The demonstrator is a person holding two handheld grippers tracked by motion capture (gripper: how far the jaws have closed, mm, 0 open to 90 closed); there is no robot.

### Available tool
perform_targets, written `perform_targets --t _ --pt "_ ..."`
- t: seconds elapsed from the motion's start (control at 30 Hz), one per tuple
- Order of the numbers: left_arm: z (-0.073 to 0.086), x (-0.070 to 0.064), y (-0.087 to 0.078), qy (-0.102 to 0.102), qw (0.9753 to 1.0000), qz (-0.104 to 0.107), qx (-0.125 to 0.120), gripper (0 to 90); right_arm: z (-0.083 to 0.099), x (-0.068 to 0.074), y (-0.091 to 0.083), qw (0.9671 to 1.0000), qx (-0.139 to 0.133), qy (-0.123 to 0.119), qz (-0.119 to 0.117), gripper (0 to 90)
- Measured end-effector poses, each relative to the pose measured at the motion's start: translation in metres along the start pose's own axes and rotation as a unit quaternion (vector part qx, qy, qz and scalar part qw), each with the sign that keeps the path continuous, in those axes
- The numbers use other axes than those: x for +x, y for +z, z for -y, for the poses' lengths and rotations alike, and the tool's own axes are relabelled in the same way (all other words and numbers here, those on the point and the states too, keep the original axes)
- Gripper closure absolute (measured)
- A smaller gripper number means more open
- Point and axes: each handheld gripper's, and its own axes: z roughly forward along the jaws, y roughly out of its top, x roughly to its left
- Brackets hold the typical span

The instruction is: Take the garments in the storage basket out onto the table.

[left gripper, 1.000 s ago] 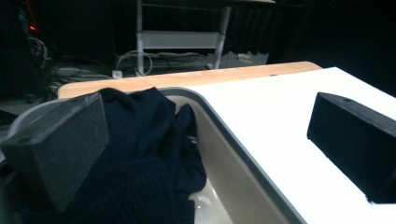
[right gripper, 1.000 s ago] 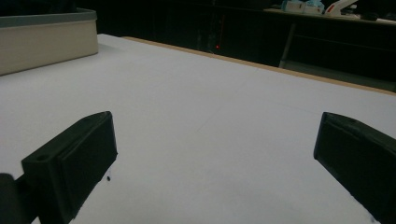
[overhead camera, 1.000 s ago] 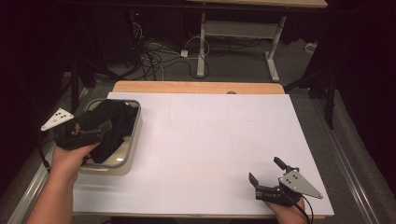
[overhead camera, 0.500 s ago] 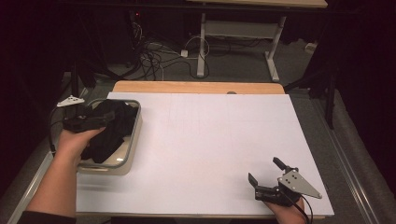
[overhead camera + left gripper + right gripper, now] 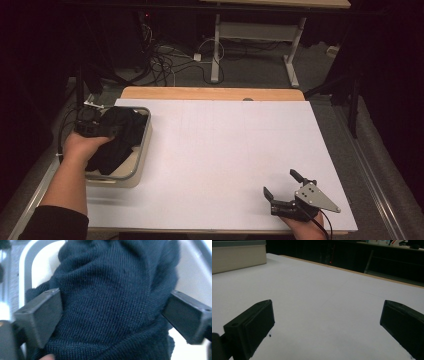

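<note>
We see the left tool (image 5: pixel 92 125) down in the tray (image 5: pixel 142 150), its two black jaws spread apart with a bunched dark knit garment (image 5: pixel 112 297) filling the space between them. In the left gripper view the wool presses against both jaw faces, so the jaws straddle the cloth without being drawn together on it. The same garment (image 5: pixel 117 140) lies heaped inside the tray, which sits at the left edge of the white bench (image 5: pixel 225 155); just beyond the left tool's tips we see the tray's pale inner wall (image 5: pixel 37 262) and its grey rim curving round the cloth. Nothing else lies between that tool and the garment; the cloth itself hides most of the tray floor ahead of it.

Our right tool (image 5: pixel 285 192) rests low at the near right corner of the bench, well apart from the tray, with its jaws wide apart and nothing between them. Ahead of it in the right gripper view stretches bare white surface, and far off to its left stands the tray's outer wall (image 5: pixel 239 257). Past the bench's far edge we see dark floor, cables and table legs.
</note>
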Motion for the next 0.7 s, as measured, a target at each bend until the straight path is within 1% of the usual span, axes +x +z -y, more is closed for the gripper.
perform_targets --t 0.03,0.07,0.1,0.13,0.17,0.2,0.27,0.33,0.37,0.4,0.47,0.53,0.6,0.63,0.67,0.7 --pt "0.001 -0.001 0.001 0.006 0.9999 -0.01 0.005 12.8 0.001 0.0 0.001 1.0 0.001 -0.001 -0.001 0.0" --pt "0.001 -0.001 0.001 0.006 0.9999 -0.01 0.005 15.4 0.001 0.0 0.001 1.0 0.001 -0.001 -0.001 0.0" --pt "0.001 -0.002 0.002 0.009 0.9998 -0.016 0.007 15.4 0.001 0.001 0.001 1.0 0.003 -0.002 -0.002 0.0" --pt "0.002 -0.004 0.002 0.015 0.9995 -0.025 0.009 18.9 0.001 0.001 0.001 1.0 0.004 -0.002 -0.002 0.0" --pt "0.003 -0.005 0.003 0.019 0.9992 -0.033 0.01 27.9 0.002 0.002 0.002 1.0 0.005 -0.005 -0.004 0.0" --pt "0.006 -0.007 0.002 0.021 0.999 -0.039 0.003 33.1 0.002 0.003 0.002 1.0 0.005 -0.005 -0.004 0.0" --pt "0.008 -0.007 0.0 0.022 0.999 -0.039 -0.001 42.7 0.002 0.003 0.003 1.0 0.005 -0.005 -0.005 0.0" --pt "0.011 -0.006 -0.005 0.017 0.9995 -0.027 -0.007 48.6 0.001 0.003 0.002 1.0 0.005 -0.005 -0.004 0.0" --pt "0.014 -0.006 -0.012 0.015 0.9999 -0.005 -0.007 50.2 0.001 0.002 0.002 1.0 0.004 -0.005 -0.004 0.0" --pt "0.014 -0.006 -0.012 0.015 0.9999 -0.005 -0.007 51.2 0.001 0.002 0.002 1.0 0.004 -0.005 -0.004 0.0" --pt "0.017 -0.008 -0.019 0.019 0.9996 0.018 -0.006 52.3 0.001 0.002 0.001 1.0 0.001 -0.002 -0.002 0.0" --pt "0.021 -0.014 -0.026 0.028 0.9991 0.031 -0.004 52.7 0.001 0.002 0.001 1.0 0.001 -0.002 -0.002 0.0" --pt "0.026 -0.02 -0.033 0.033 0.9985 0.044 -0.003 53.6 0.001 0.002 0.002 1.0 0.002 -0.001 -0.003 0.0" --pt "0.03 -0.027 -0.038 0.037 0.9976 0.059 0.0 53.7 0.0 0.003 0.002 1.0 0.002 -0.002 -0.003 0.0" --pt "0.03 -0.027 -0.038 0.037 0.9976 0.059 0.0 54.1 0.0 0.003 0.002 1.0 0.002 -0.002 -0.003 0.0" --pt "0.031 -0.03 -0.039 0.039 0.997 0.067 0.002 54.3 0.0 0.004 0.002 1.0 0.002 -0.003 -0.005 0.0"
